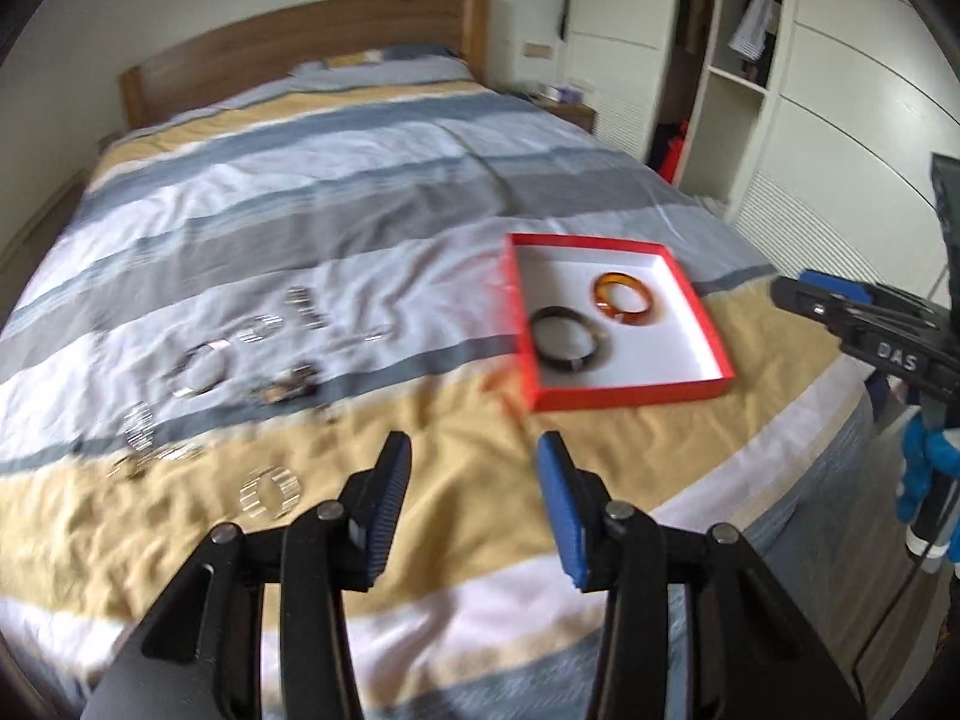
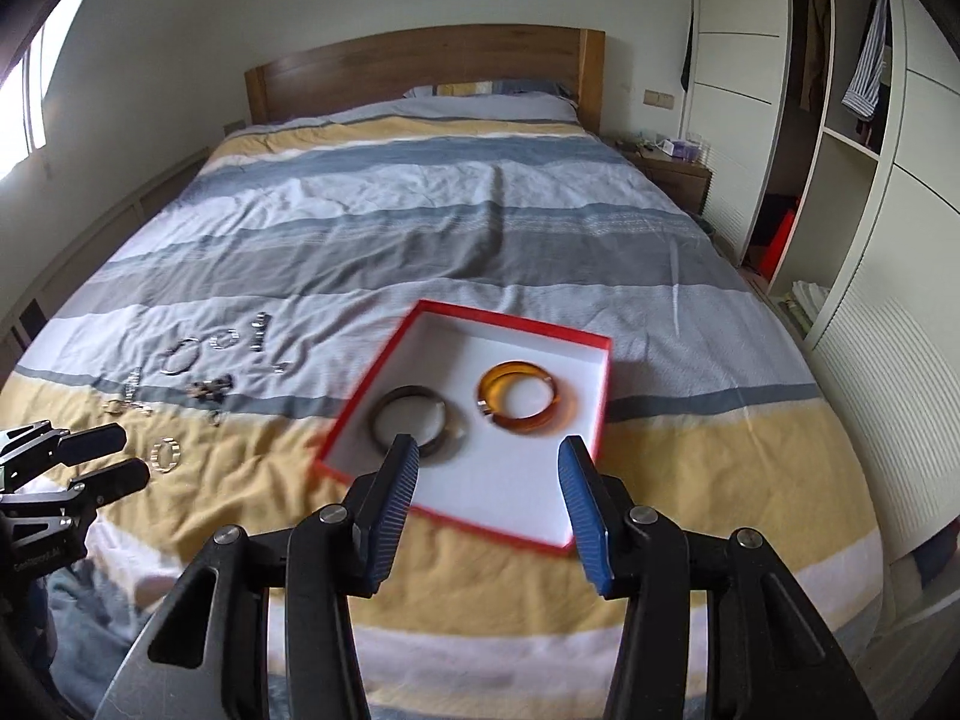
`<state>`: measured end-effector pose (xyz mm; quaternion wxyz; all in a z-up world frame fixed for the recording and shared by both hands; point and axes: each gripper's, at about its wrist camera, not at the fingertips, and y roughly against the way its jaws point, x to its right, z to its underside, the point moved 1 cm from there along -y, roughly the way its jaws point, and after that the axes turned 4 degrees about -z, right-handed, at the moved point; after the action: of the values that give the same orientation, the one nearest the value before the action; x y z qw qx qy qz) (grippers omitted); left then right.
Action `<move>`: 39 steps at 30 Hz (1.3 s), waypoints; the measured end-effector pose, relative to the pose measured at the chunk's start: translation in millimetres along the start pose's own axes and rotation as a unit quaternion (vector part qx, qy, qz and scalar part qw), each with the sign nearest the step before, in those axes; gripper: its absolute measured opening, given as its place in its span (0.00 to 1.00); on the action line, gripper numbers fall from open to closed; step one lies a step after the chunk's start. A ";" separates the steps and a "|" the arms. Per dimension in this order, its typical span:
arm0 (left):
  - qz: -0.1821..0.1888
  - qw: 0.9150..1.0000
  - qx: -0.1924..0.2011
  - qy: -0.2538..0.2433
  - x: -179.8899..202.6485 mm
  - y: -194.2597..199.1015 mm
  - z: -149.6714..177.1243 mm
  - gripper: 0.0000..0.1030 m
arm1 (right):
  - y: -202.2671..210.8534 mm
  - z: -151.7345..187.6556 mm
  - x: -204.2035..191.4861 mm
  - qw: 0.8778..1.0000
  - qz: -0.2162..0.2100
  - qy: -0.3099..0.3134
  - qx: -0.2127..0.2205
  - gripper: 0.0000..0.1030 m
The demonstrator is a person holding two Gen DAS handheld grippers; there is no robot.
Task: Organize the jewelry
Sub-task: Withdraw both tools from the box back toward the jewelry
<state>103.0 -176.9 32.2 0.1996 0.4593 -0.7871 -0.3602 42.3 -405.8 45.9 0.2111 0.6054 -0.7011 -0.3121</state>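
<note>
A red box with a white inside [image 1: 672,348] [image 2: 528,510] lies on the striped bed. In it lie an amber bangle [image 1: 627,299] [image 2: 521,399] and a dark bangle [image 1: 567,341] [image 2: 414,420]. Several silver and dark pieces of jewelry [image 1: 201,369] [image 2: 180,357] are scattered on the cover left of the box, with a silver ring-shaped bracelet [image 1: 270,489] [image 2: 165,455] nearest. My left gripper [image 1: 474,456] is open and empty above the bed, between the loose jewelry and the box. My right gripper [image 2: 489,459] is open and empty over the box's near edge.
The bed [image 2: 420,228] has a wooden headboard [image 2: 420,69]. A nightstand [image 2: 672,171] and a white wardrobe with open shelves [image 2: 840,150] stand on the right. The bed's right edge drops off beside the wardrobe.
</note>
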 end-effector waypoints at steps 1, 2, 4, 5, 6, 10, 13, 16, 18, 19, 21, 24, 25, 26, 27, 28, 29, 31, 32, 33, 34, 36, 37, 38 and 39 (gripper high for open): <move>-0.006 1.000 0.005 0.008 -12.8 11.4 7.5 0.40 | 9.6 3.1 -10.2 1.000 -0.006 -0.001 0.005 0.45; -0.010 1.000 0.008 0.016 -21.8 17.9 11.6 0.40 | 16.9 5.3 -17.1 1.000 -0.006 0.000 0.009 0.45; -0.022 0.999 0.016 0.036 -45.9 36.6 23.5 0.40 | 32.9 9.5 -33.2 1.000 -0.009 0.006 0.018 0.45; -0.031 0.998 0.021 0.048 -58.9 46.0 30.1 0.40 | 43.1 12.0 -43.0 1.000 -0.012 0.012 0.024 0.45; -0.039 0.997 0.025 0.060 -73.3 55.9 37.6 0.40 | 51.4 13.2 -51.5 0.999 -0.015 0.016 0.030 0.45; -0.064 0.991 0.037 0.107 -120.1 85.7 64.4 0.40 | 74.9 17.9 -75.1 0.998 -0.024 0.027 0.046 0.44; -0.083 0.987 0.045 0.131 -145.3 101.6 80.2 0.40 | 86.7 19.8 -90.3 0.997 -0.033 0.034 0.055 0.40; -0.088 0.984 0.049 0.147 -159.6 111.4 92.7 0.40 | 93.5 21.1 -107.7 0.996 -0.039 0.047 0.062 0.36; -0.090 0.984 0.052 0.147 -162.1 114.8 98.1 0.40 | 94.1 20.5 -114.8 0.996 -0.045 0.049 0.065 0.29; -0.089 0.984 0.052 0.146 -162.0 114.9 99.8 0.40 | 93.4 20.0 -118.4 0.996 -0.051 0.047 0.064 0.28; -0.082 0.985 0.051 0.143 -161.4 113.1 101.2 0.40 | 90.0 19.8 -124.4 0.995 -0.056 0.050 0.062 0.22; -0.071 0.986 0.045 0.144 -161.1 102.7 101.4 0.40 | 80.1 18.4 -132.1 0.995 -0.063 0.059 0.054 0.21; -0.067 0.986 0.042 0.146 -161.3 98.1 101.0 0.40 | 75.3 18.6 -134.1 0.995 -0.066 0.060 0.050 0.21; -0.061 0.986 0.038 0.149 -162.2 91.0 100.6 0.40 | 67.1 18.8 -136.3 0.995 -0.068 0.063 0.044 0.21; -0.056 0.986 0.032 0.151 -162.1 82.8 100.7 0.40 | 60.9 18.8 -137.1 0.995 -0.070 0.063 0.040 0.21; -0.053 0.987 0.027 0.151 -161.3 75.8 100.9 0.40 | 53.8 19.4 -137.6 0.995 -0.072 0.063 0.034 0.21; -0.048 0.987 0.021 0.152 -161.3 66.6 101.2 0.40 | 42.1 19.4 -138.9 0.995 -0.077 0.063 0.027 0.21; -0.037 0.987 0.010 0.156 -162.6 48.7 101.3 0.40 | 24.9 19.5 -141.5 0.994 -0.085 0.065 0.019 0.21; -0.032 0.987 0.003 0.158 -163.2 38.1 100.9 0.40 | 13.5 19.7 -143.9 0.994 -0.088 0.066 0.013 0.21; -0.027 0.987 -0.004 0.161 -164.0 26.8 100.6 0.40 | 1.1 19.9 -146.7 0.993 -0.093 0.067 0.006 0.21; -0.024 0.986 -0.009 0.163 -164.9 18.6 100.0 0.40 | -9.6 20.1 -149.9 0.993 -0.097 0.069 0.000 0.21; -0.014 0.986 -0.020 0.166 -165.7 -2.3 97.9 0.40 | -34.0 19.7 -158.1 0.991 -0.106 0.076 -0.011 0.21; -0.011 0.986 -0.025 0.167 -165.8 -10.0 96.2 0.40 | -43.9 19.9 -160.2 0.991 -0.112 0.077 -0.017 0.21; -0.006 0.985 -0.030 0.168 -165.9 -20.0 94.1 0.40 | -55.7 19.9 -163.3 0.990 -0.118 0.079 -0.024 0.21; -0.002 0.985 -0.034 0.169 -166.0 -29.9 91.7 0.40 | -67.6 20.2 -166.4 0.988 -0.123 0.082 -0.032 0.21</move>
<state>143.9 -7.3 -48.0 0.3443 0.5083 -0.7283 -0.3045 106.7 -243.8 -1.8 0.2471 0.7039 -0.5911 -0.3067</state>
